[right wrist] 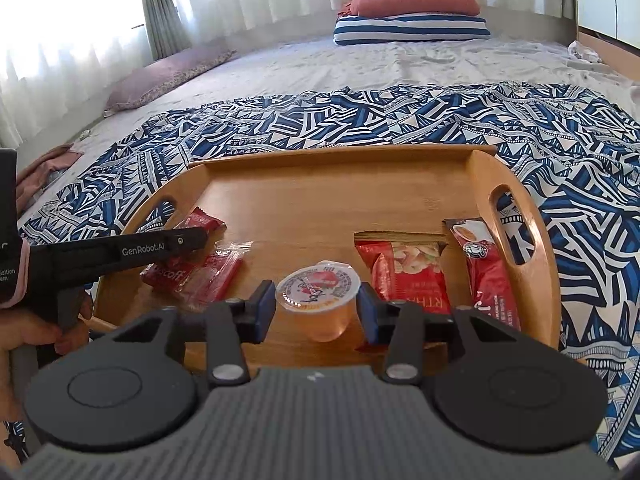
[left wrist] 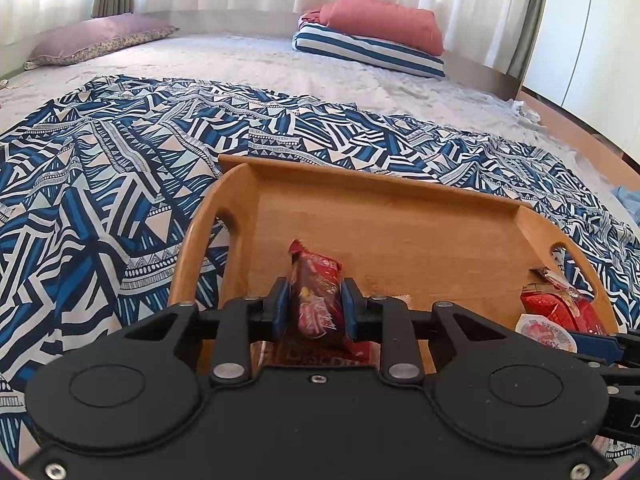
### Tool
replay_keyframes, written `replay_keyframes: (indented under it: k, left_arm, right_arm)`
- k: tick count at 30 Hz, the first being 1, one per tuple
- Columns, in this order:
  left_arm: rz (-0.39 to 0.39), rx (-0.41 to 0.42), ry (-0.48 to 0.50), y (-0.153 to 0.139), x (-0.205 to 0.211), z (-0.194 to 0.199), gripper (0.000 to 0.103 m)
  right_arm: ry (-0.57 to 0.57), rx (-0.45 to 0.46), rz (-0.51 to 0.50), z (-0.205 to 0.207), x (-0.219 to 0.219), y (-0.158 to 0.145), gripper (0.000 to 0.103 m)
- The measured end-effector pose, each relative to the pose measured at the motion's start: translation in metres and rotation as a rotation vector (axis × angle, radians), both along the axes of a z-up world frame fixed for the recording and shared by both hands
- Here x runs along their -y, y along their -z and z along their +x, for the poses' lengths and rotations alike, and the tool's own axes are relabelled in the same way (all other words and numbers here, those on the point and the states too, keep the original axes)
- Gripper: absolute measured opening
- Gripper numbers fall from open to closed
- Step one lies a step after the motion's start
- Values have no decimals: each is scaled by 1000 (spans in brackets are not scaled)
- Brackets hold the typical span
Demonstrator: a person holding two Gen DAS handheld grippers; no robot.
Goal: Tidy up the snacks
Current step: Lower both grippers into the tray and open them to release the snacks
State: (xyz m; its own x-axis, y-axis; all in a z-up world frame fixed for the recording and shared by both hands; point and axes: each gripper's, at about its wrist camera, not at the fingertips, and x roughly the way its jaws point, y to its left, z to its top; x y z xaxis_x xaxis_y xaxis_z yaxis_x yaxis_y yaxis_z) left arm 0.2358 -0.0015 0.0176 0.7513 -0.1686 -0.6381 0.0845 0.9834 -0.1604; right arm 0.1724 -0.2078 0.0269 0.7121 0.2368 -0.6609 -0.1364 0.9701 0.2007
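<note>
Wooden tray [right wrist: 480,168] on a bed [right wrist: 360,64] with a blue blanket [left wrist: 100,168].
Left tool [left wrist: 315,309] squeezes one red packet [left wrist: 316,292]; right tool [right wrist: 317,307] is apart around one jelly cup [right wrist: 318,296]. Three pillows behind.

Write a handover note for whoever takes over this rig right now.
Left gripper: shut on a red snack packet above the wooden tray.
Right gripper: open around the jelly cup, pads clear of it.
In tray: two red packets left; nut packet and coffee stick right.
Left: place the held packet.
</note>
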Motion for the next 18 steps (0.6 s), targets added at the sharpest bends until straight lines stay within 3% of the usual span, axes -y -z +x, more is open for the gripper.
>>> replay_keyframes:
  k: [1, 5, 18]
  left_arm:
    - [5, 1, -5, -1, 0, -1, 30]
    - [-15, 26, -15, -9, -6, -11, 70]
    - [19, 84, 80, -41, -4, -51, 96]
  right_arm:
    - [1, 0, -4, 0, 0, 0, 53]
    - [-4, 13, -11, -4, -2, -2, 71]
    - [-45, 120, -78, -35, -11, -22, 91]
